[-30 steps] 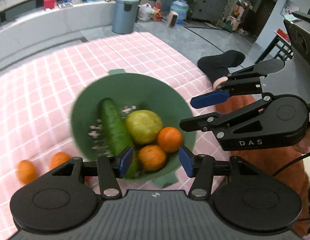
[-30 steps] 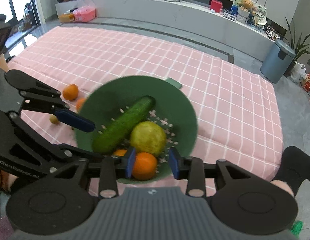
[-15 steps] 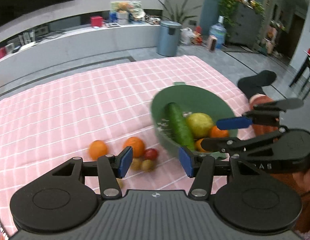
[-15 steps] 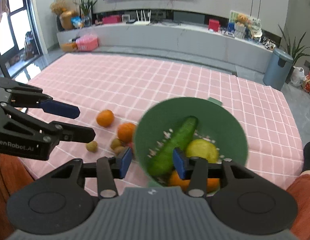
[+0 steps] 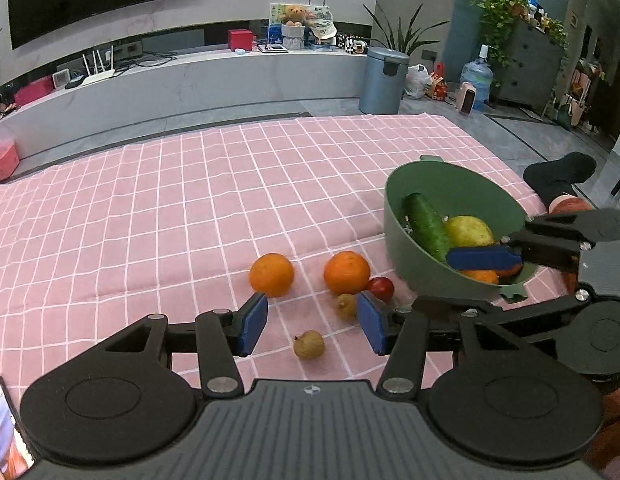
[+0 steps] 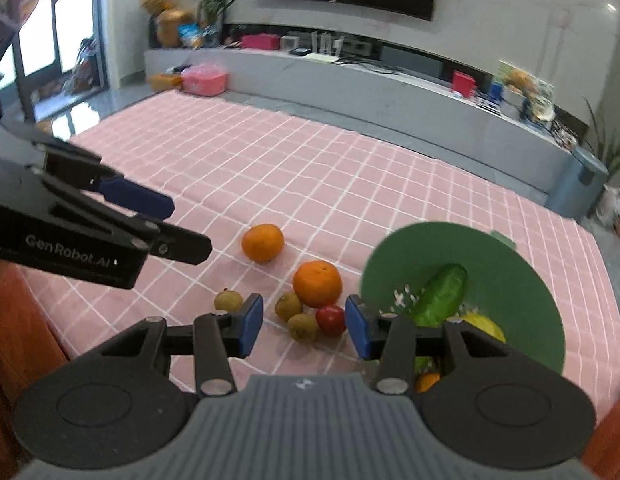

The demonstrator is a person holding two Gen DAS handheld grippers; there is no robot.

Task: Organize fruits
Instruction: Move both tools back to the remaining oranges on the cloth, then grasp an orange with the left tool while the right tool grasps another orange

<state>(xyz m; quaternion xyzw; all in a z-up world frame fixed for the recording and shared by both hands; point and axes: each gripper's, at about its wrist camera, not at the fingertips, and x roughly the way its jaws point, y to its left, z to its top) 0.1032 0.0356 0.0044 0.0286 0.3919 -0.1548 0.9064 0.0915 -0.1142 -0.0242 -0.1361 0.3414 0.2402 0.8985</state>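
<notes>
— Where's the loose fruit?

— Out on the pink checked cloth (image 5: 189, 200), left of the green bowl (image 5: 406, 256). Going left to right: the left orange (image 5: 271, 275), then the right orange (image 5: 346, 272), with small brown fruits (image 5: 308, 344) nearer us and a red fruit (image 5: 381, 287) just beside the bowl.

— How would they handle?

— I'd say the oranges are firm and fairly weighty with a grippy peel, so take them across the widest part. The brown ones look light and prone to rolling (nip them gently at the middle). The red one seems smooth and squashable.

— And the tools?

— The left tool (image 5: 312, 322) hangs over the brown fruits, moderately wide and empty. The right tool (image 6: 303, 322) is narrower; its jaws have just been opening, with nothing between them.

— What's in the bowl?

— A cucumber (image 5: 426, 224), a yellow fruit (image 5: 470, 231) and some orange pieces, half hidden.

— Any writing?

— Just a GenRobot.AI label (image 6: 67, 249) on the left tool's side.
</notes>
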